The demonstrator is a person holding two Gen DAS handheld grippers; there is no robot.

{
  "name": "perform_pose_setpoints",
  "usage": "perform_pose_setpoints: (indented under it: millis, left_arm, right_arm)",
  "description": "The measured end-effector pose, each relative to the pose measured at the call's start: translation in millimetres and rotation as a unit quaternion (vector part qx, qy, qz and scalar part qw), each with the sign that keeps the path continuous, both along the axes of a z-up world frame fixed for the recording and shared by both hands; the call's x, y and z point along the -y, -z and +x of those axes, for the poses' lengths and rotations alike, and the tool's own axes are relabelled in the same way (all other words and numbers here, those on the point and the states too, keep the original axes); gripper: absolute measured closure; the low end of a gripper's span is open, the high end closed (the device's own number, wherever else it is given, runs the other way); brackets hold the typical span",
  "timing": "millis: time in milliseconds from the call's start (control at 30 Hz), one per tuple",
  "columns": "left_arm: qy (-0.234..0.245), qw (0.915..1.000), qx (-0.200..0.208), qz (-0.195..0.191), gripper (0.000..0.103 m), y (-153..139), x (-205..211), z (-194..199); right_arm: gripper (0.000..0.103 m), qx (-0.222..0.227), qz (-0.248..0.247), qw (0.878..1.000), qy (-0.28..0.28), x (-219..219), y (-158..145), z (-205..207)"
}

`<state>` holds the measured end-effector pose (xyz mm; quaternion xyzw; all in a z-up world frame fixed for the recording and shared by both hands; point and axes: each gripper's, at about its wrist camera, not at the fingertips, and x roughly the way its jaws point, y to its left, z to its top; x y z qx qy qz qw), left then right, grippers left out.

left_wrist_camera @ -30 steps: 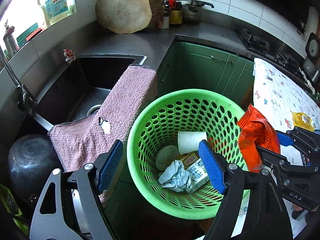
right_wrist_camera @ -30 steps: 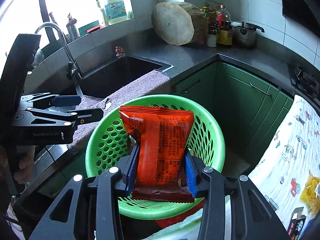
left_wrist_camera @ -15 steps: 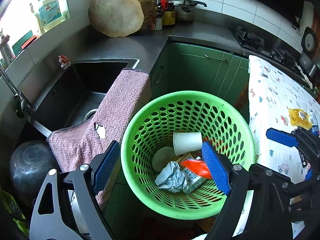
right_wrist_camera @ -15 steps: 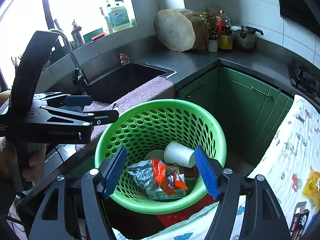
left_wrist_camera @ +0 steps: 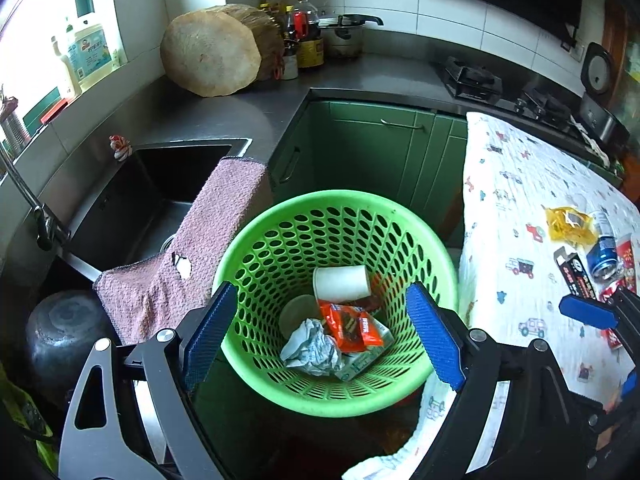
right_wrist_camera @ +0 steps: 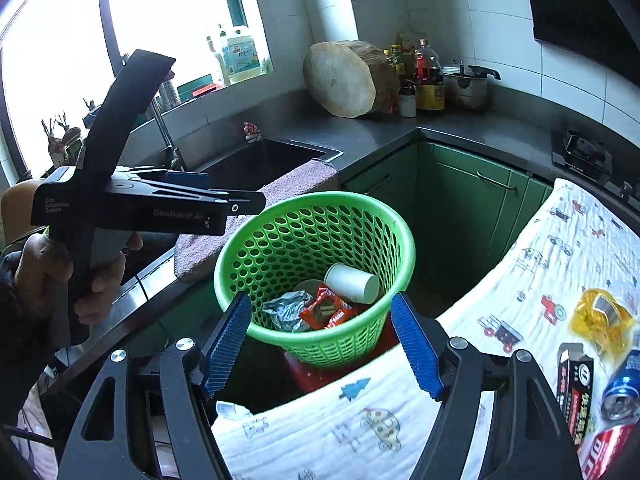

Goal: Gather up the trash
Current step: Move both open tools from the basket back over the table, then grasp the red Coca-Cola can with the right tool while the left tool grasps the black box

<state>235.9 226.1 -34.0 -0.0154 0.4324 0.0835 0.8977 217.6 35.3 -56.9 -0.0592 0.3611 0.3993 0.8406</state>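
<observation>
The green basket [left_wrist_camera: 336,200] [right_wrist_camera: 316,200] stands on the floor between the sink counter and the cloth-covered table. Inside lie an orange snack packet [left_wrist_camera: 348,326] [right_wrist_camera: 326,310], a white paper cup [left_wrist_camera: 340,282] and crumpled paper [left_wrist_camera: 310,350]. My right gripper [right_wrist_camera: 324,344] hovers over the basket's near rim; its jaws are opening, with nothing between them. My left gripper [left_wrist_camera: 320,340] is open and empty above the basket, held in a hand at the left. A yellow wrapper [right_wrist_camera: 604,316], a blue can [right_wrist_camera: 624,386], a black box [right_wrist_camera: 574,388] and a red can [right_wrist_camera: 608,448] lie on the table.
A pink towel [left_wrist_camera: 208,240] hangs over the sink [left_wrist_camera: 160,196] edge beside the basket. A dark pot [left_wrist_camera: 64,332] sits low at the left. Green cabinets [left_wrist_camera: 380,148] stand behind the basket. A round chopping block [left_wrist_camera: 210,54], bottles and a stove [left_wrist_camera: 472,78] line the counter.
The right gripper opened and let go of the orange packet, which fell into the basket. Both grippers then drew back and up from the basket, bringing more of the table into view.
</observation>
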Motion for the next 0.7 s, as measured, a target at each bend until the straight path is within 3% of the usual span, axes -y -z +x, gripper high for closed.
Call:
perform_pose_setpoints:
  millis: [400, 700]
  left_arm:
    - [0.08, 0.9967, 0.013, -0.011, 0.016, -8.2, 107.1, -15.6]
    - [0.152, 0.9881, 0.004, -0.022, 0.016, -1.8, 198.1, -5.2]
  right_arm:
    - [0.032, 0.004, -0.021, 0.996, 0.09, 124.4, -1.7, -64.2]
    - [0.032, -0.003, -0.037, 0.977, 0.212, 229.4, 4.0, -76.8]
